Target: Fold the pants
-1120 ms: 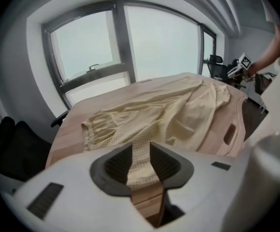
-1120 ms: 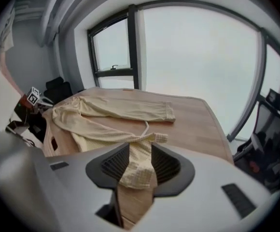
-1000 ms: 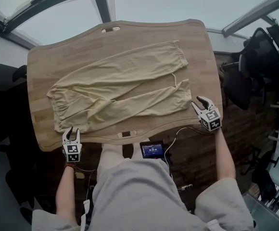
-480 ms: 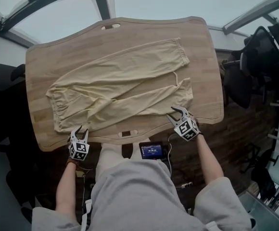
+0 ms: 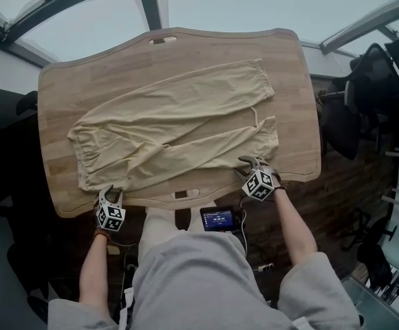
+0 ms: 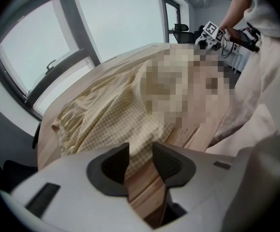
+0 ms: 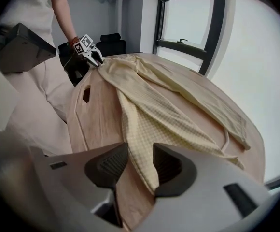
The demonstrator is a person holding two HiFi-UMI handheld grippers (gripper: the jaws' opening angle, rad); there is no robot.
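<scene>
Pale yellow checked pants [image 5: 172, 126] lie flat on the wooden table [image 5: 62, 88], waistband at the left and both legs running right. My left gripper [image 5: 108, 194] sits at the near left corner of the waist. Its jaws have just been opening, and the cloth's edge [image 6: 116, 120] reaches in between the fingertips of that gripper [image 6: 140, 151]. My right gripper [image 5: 249, 163] is at the near edge of the lower leg, close to its hem. Its jaws have also been opening, and the leg's edge [image 7: 149, 120] lies loose between the jaws of the right gripper [image 7: 140, 153].
A slot [image 5: 186, 193] is cut into the table's near edge and another [image 5: 162, 40] into the far edge. A small lit screen [image 5: 218, 218] hangs below the near edge. A dark office chair [image 5: 375, 81] stands at the right. Windows are beyond the table.
My right gripper has swung left from the table's near right corner to the lower leg's edge. My left gripper has crept up to the waist corner. The pants lie as before.
</scene>
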